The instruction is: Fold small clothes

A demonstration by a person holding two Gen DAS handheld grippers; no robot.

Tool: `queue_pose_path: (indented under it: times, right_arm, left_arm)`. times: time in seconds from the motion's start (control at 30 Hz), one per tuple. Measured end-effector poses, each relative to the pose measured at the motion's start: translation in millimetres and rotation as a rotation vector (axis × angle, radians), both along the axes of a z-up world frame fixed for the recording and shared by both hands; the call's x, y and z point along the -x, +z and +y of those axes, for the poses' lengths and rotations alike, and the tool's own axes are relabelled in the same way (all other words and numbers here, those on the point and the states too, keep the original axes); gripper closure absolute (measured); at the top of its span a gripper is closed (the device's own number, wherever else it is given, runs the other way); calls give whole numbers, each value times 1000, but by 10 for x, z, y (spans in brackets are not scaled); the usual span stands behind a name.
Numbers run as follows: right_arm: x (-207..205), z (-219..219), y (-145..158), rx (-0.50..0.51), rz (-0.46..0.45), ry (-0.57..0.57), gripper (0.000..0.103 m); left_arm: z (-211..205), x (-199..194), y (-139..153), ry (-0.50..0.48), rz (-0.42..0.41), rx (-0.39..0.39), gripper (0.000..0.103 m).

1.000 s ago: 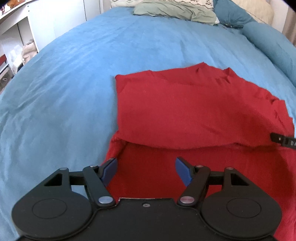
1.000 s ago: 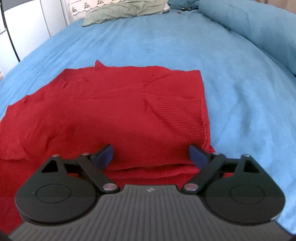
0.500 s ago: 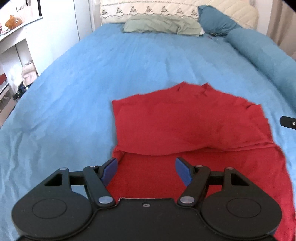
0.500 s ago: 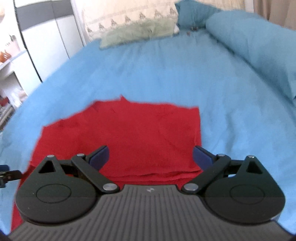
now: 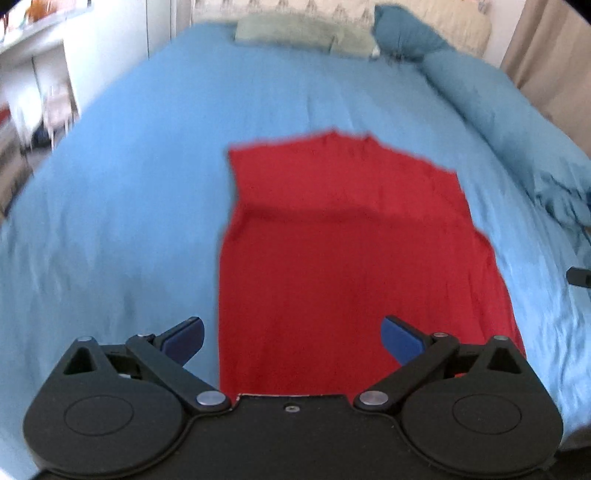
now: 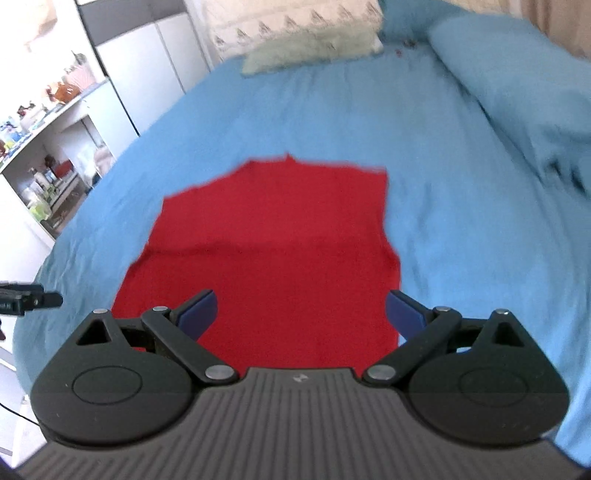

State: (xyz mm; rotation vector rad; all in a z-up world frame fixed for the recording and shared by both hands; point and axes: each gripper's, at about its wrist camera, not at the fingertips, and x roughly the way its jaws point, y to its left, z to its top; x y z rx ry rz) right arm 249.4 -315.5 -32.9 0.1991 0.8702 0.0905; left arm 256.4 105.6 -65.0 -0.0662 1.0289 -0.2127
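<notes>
Red garment (image 5: pixel 351 258) flat on blue bedspread (image 5: pixel 129 184), top layer folded down, both tools spread wide, empty

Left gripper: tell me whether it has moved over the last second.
Yes. The left gripper has pulled back and up from the red garment; more blue bedspread shows around it.

A wide bed (image 5: pixel 155 192) is covered with a light blue sheet (image 6: pixel 461 206). At its far end lies a pale green pillow (image 5: pixel 295 31), and beside it a darker blue pillow (image 5: pixel 404 35). A long blue bolster (image 6: pixel 517 85) lies along the right side of the bed. White shelves (image 6: pixel 48 155) with small, blurred objects stand at the left. A beige curtain (image 5: pixel 546 62) hangs at the far right.
</notes>
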Motion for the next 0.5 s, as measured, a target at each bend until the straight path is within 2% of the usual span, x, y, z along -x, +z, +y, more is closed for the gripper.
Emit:
queue_pose_path:
  times: [0.13, 0.3, 0.37, 0.43, 0.5]
  right_arm:
    - [418, -2, -274, -48, 139, -76, 0]
    - [773, 54, -694, -4, 246, -132, 0]
    - [889, 41, -879, 15, 293, -159, 1]
    - [983, 10, -1025, 21, 347, -195, 8]
    - [1071, -43, -1116, 12, 378, -240, 8]
  left_arm:
    - [117, 294, -288, -11, 90, -4, 2]
    - [199, 533, -642, -42, 179, -11, 9]
    - [249, 604, -823, -46, 227, -21, 15]
    - [268, 659, -956, -59, 271, -33, 33]
    - [267, 696, -1015, -68, 287, -39, 35]
